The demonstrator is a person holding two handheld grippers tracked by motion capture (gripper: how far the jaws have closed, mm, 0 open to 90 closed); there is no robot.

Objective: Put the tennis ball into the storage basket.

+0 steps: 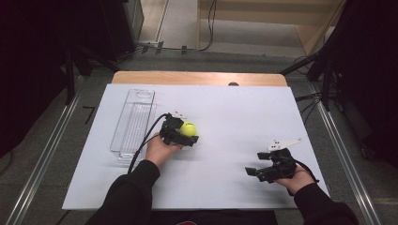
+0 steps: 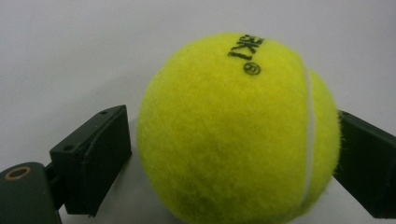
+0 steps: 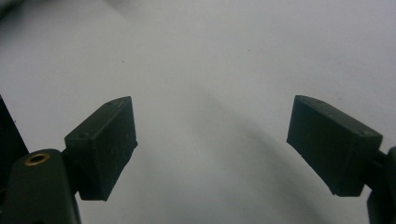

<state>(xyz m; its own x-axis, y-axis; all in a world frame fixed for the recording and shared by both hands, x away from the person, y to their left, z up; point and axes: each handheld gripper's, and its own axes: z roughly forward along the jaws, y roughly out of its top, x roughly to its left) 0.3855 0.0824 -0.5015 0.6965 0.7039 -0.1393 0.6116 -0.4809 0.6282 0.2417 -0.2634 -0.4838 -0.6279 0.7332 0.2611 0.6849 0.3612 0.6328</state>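
The tennis ball [image 2: 238, 130] sits on the white table [image 1: 225, 122] right between the left gripper's [image 1: 180, 133] jaws, one touching, one just shy, while the right gripper [image 1: 263, 172] rests spread, well apart.

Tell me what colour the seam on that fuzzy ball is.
White, curving down the fuzzy yellow tennis ball; the left gripper view shows it best.

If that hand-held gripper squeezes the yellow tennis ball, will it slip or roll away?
Probably not slip: the tennis ball has a fuzzy felt surface that should grip. Being round, it would likely roll on the flat white table if nudged. The left hand-held gripper brackets it on both sides, which should stop that.
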